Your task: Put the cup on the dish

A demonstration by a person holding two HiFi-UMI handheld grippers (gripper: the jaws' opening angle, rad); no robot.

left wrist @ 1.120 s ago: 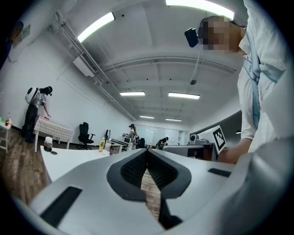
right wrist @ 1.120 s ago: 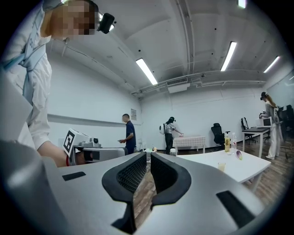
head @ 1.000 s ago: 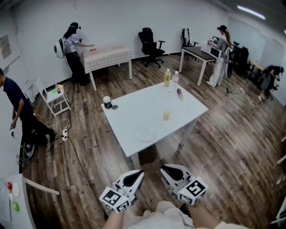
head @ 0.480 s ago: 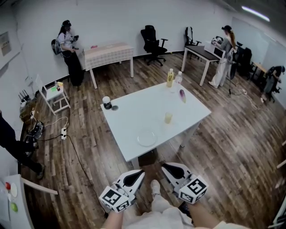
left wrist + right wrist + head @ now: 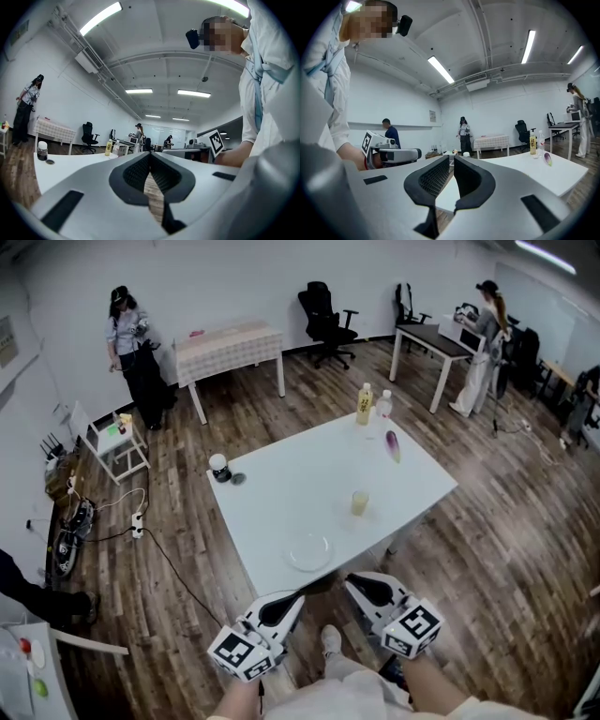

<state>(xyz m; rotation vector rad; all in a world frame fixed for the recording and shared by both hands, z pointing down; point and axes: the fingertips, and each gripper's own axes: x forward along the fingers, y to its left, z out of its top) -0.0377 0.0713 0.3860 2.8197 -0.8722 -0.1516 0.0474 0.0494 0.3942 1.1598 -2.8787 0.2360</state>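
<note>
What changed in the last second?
The person walked toward the white table; its near corner now sits just ahead of the left gripper and right gripper. A bystander at left has nearly left the head view. Nothing grasped or released: both grippers stay shut and empty, cup and dish untouched.

I'm looking into an open office-like lab: a brown wood-plank floor [image 5: 506,531], a large white rectangular table [image 5: 291,493] ahead, a black swivel office chair [image 5: 325,315] at twelve o'clock, and a dark-topped white-legged desk [image 5: 428,338] at one.
</note>
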